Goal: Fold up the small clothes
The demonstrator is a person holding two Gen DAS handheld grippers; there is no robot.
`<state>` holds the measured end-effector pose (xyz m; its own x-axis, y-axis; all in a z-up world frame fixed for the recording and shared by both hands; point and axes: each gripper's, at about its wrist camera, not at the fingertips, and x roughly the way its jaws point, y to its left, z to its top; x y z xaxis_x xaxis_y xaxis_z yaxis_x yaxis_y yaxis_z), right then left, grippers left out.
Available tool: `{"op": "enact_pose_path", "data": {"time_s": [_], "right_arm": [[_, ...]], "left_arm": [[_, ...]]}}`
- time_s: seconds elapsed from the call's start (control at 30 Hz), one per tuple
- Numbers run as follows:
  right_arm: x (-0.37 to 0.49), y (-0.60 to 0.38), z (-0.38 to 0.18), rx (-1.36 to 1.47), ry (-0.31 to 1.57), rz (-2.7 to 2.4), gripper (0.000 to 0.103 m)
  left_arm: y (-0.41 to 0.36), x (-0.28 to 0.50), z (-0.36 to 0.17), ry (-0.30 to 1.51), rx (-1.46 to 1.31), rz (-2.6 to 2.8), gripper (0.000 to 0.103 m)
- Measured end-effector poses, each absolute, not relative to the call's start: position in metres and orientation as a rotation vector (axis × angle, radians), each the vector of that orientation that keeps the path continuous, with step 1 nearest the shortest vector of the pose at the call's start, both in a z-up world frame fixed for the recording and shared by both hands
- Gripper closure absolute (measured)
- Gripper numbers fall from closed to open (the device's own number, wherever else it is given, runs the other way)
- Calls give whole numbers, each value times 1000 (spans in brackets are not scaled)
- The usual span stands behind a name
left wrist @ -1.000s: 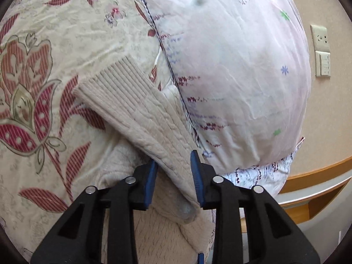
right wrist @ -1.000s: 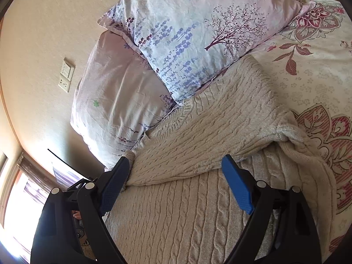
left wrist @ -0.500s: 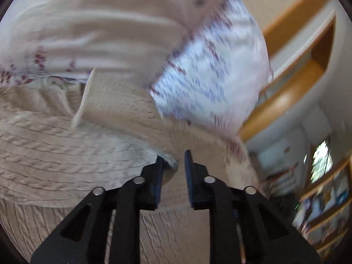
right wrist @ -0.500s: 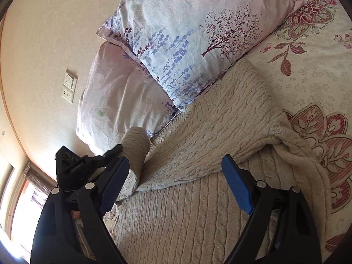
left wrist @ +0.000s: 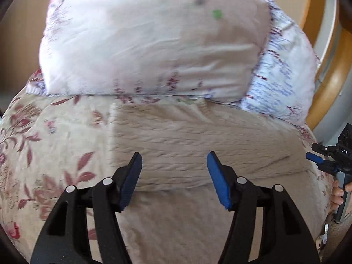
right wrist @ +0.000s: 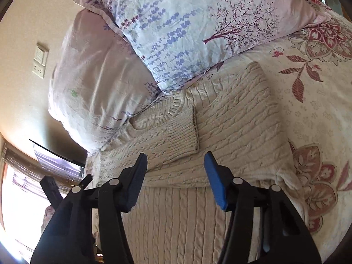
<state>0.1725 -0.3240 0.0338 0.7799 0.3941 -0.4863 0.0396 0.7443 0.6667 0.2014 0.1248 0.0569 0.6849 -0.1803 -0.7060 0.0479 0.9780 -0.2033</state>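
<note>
Both sleeves lie folded across the cream cable-knit sweater point(right wrist: 220, 132) on the floral bedspread point(right wrist: 319, 101) below the pillows point(right wrist: 198, 28) — so left gripper point(left wrist: 173, 176) and right gripper point(right wrist: 176, 176) hover with jaws apart, empty, probably ready for the lengthwise fold.

Left wrist camera: sits behind its own left gripper point(left wrist: 174, 176), looks down and forward over the bed toward the headboard end. Close range; frame somewhat motion-blurred. Cream sweater point(left wrist: 198, 145) fills the middle, pink pillow point(left wrist: 154, 39) fills the top.

Right wrist camera: sits behind the right gripper point(right wrist: 175, 177), also close and angled down, facing the pillows from further to the side, view rolled so the wall point(right wrist: 24, 22) occupies the left.

Overlap: both views take in the sweater point(right wrist: 220, 127), the pink pillow point(right wrist: 94, 83), the lavender-print pillow point(left wrist: 281, 83) point(right wrist: 198, 28) and the floral bedspread point(left wrist: 50, 136) point(right wrist: 312, 101). The right gripper point(left wrist: 316, 158) shows at the right edge of the left view.
</note>
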Motion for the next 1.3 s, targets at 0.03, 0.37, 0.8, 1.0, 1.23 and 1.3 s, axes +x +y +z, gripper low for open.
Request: {"op": "enact_pose_path", "data": {"time_s": [0.03, 0.37, 0.8, 1.0, 1.23, 1.3], "right_arm": [[182, -323, 30, 712, 678, 196, 51], [212, -306, 10, 716, 726, 213, 72], [202, -299, 33, 686, 539, 160, 96], [181, -292, 35, 584, 521, 81, 96], [195, -294, 18, 571, 604, 18, 96], [196, -293, 10, 559, 634, 13, 95]], "left_arm": [[137, 200, 54, 817, -164, -101, 43], [145, 188, 28, 864, 34, -33, 43], [152, 204, 11, 919, -58, -1, 39], [153, 205, 11, 916, -59, 1, 37], [152, 205, 11, 921, -64, 4, 36], [152, 203, 12, 926, -60, 0, 36]]}}
